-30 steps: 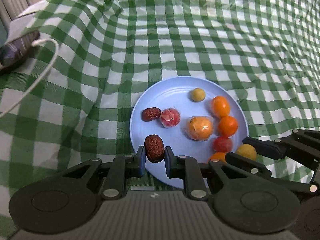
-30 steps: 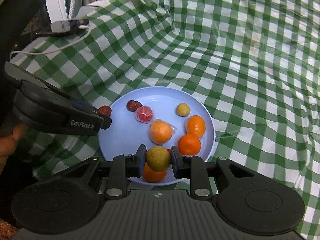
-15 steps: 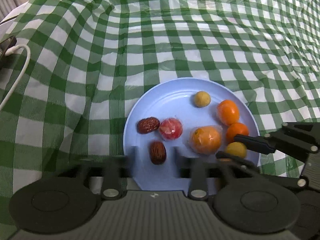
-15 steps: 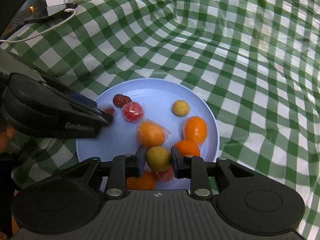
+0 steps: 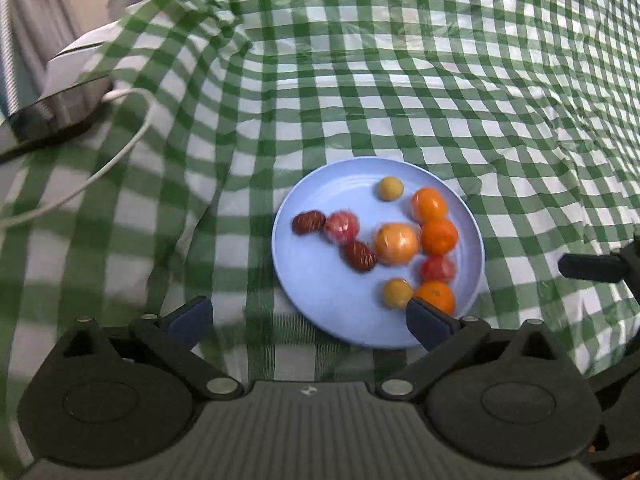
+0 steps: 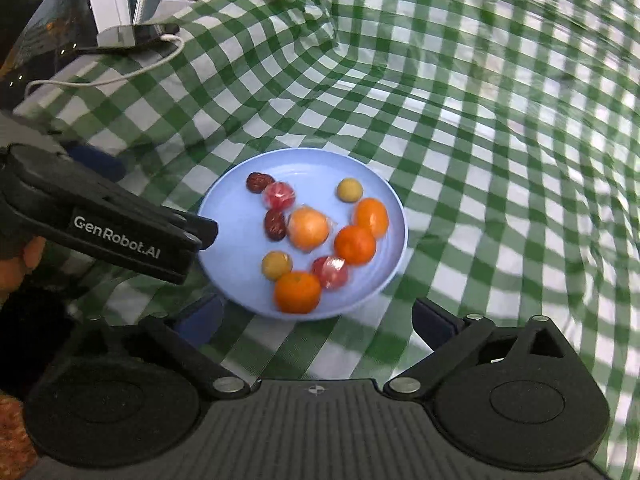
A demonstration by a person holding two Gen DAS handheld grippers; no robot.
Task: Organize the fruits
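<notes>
A light blue plate (image 5: 332,192) (image 6: 236,236) sits on the green checked cloth and holds all the fruit. On it lie two brown dates (image 5: 360,255) (image 6: 275,224), two yellow-green fruits (image 5: 397,292) (image 6: 276,265), three oranges (image 6: 355,245), a wrapped orange (image 5: 397,243) and two wrapped red fruits (image 5: 341,227). My left gripper (image 5: 308,318) hangs over the plate's near left edge, its jaws opening wide and gripping nothing. My right gripper (image 6: 318,318) is at the plate's near rim, jaws opening too, nothing held.
A dark phone (image 6: 132,36) with a white cable (image 5: 120,152) lies on a ledge at the far left. The cloth (image 5: 440,80) is wrinkled and bunched at the back left. A hand (image 6: 20,264) holds the left gripper at the left edge.
Both grippers let go: the date now lies beside the wrapped orange, the yellow-green fruit near the plate's front. Both jaws spread wide and drew back from the plate.
</notes>
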